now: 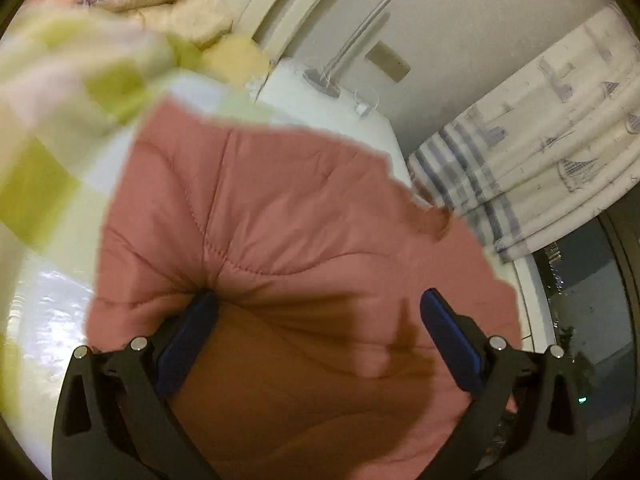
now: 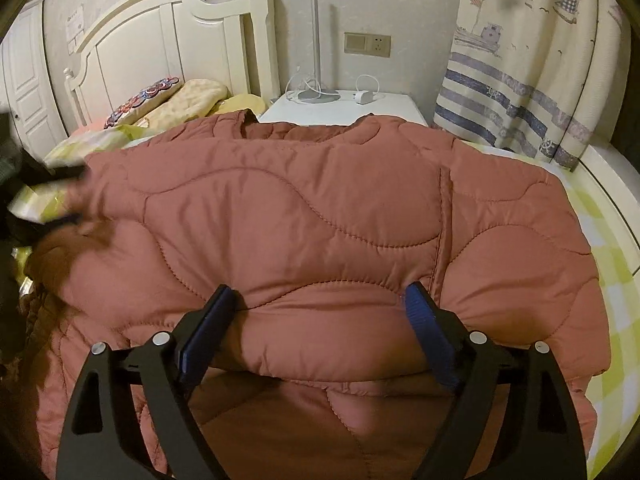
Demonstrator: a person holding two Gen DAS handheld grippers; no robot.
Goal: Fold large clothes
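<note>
Pink quilted jacket is lying spread across the bed, collar toward the far nightstand. Left gripper and right gripper are both hovering over it, jaws apart, gripping nothing.

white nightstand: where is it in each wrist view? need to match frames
Left wrist: the nightstand is upper centre, tilted, just past the far edge of the pink quilted jacket.
Right wrist: the nightstand is upper centre, upright, right of the headboard, behind the jacket.
Shared landmark: the lamp base on top of the nightstand.
</note>
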